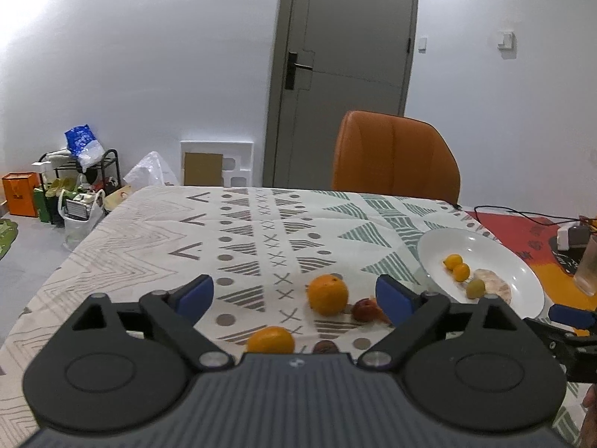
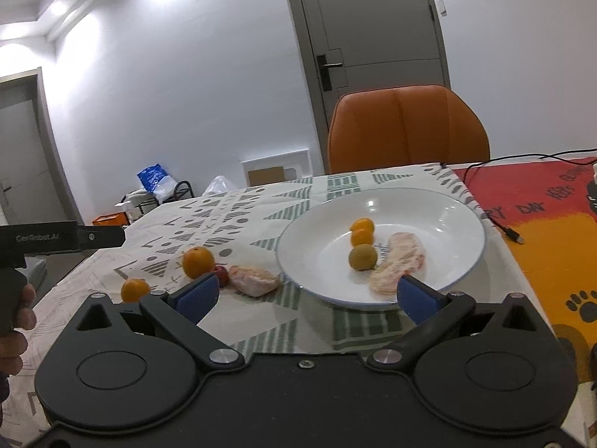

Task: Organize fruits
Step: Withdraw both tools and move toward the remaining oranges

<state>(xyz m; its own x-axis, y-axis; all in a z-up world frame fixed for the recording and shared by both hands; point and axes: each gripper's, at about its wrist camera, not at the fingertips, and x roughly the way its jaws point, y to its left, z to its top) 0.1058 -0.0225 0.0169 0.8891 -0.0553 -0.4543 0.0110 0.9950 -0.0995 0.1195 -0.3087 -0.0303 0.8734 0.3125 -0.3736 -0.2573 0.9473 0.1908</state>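
Observation:
A white plate [image 2: 447, 216] [image 1: 496, 250] holds two small orange fruits [image 2: 362, 232], a greenish round fruit [image 2: 362, 257] and a peeled pink segment [image 2: 399, 261]. On the patterned cloth lie a big orange [image 1: 327, 295] [image 2: 198, 261], a smaller orange [image 1: 270, 339] [image 2: 135, 289], a small red fruit [image 1: 365, 310] [image 2: 222, 274], a brown fruit [image 1: 324, 347] and another pink segment [image 2: 253, 279]. My left gripper [image 1: 294, 296] is open above the cloth, the big orange between its fingers but untouched. My right gripper [image 2: 308, 296] is open just before the plate's near rim, empty.
An orange chair [image 1: 395, 155] stands behind the table's far edge. A red and orange mat [image 2: 541, 224] with a black cable [image 2: 500, 220] lies right of the plate. A glass [image 1: 587, 268] stands at the right. Bags and a rack [image 1: 74, 186] sit on the floor, left.

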